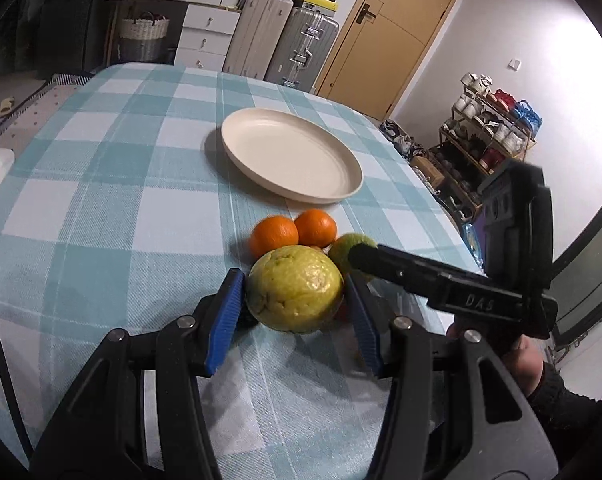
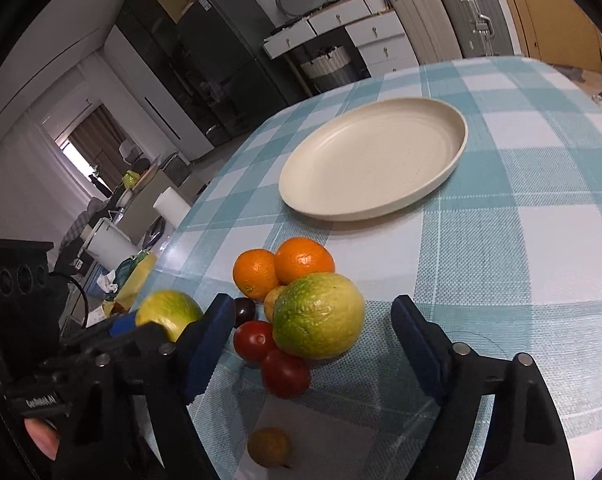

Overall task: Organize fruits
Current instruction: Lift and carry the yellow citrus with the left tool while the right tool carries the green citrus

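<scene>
My left gripper is shut on a large yellow-green fruit, held a little above the checked cloth. Just behind it lie two oranges and a second green-yellow fruit. In the right wrist view that second fruit sits between the blue pads of my right gripper, which is open, with gaps on both sides. Around it lie the oranges, two red tomatoes, a dark plum and a small yellow fruit. An empty cream plate lies beyond.
A small brownish fruit lies near under my right gripper. The table's edge runs close to the right of the fruit pile, with a shoe rack beyond it. Suitcases and drawers stand past the far edge.
</scene>
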The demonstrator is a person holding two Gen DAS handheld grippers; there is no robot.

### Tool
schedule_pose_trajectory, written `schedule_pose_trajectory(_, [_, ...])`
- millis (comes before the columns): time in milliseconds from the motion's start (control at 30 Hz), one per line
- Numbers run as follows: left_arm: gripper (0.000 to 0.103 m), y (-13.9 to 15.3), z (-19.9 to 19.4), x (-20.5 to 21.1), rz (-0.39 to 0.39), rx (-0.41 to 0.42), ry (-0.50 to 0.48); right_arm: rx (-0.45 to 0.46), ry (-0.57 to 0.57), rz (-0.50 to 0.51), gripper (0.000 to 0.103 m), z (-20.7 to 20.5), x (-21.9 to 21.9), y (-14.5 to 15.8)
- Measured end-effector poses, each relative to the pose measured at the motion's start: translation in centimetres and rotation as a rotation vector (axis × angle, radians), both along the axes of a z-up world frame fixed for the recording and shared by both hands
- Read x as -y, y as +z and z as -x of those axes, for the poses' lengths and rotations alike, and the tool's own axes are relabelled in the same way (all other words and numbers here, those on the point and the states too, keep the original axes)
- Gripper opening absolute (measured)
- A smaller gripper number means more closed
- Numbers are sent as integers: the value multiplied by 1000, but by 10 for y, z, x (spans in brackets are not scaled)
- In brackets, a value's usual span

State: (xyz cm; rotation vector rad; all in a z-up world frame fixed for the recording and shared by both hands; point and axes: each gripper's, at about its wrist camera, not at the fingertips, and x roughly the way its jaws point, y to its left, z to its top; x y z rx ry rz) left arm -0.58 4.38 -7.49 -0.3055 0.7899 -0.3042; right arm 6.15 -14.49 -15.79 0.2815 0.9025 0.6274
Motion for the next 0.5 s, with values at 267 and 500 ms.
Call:
schedule_pose_trajectory(267, [49,11,-10,-4,-11,15,9,-32,41,-13,53,-6,-2,-10])
schedule_pose_trajectory(500, [22,16,-28,-3,-13,20,5,-10,24,-41,52,-3,10,-4])
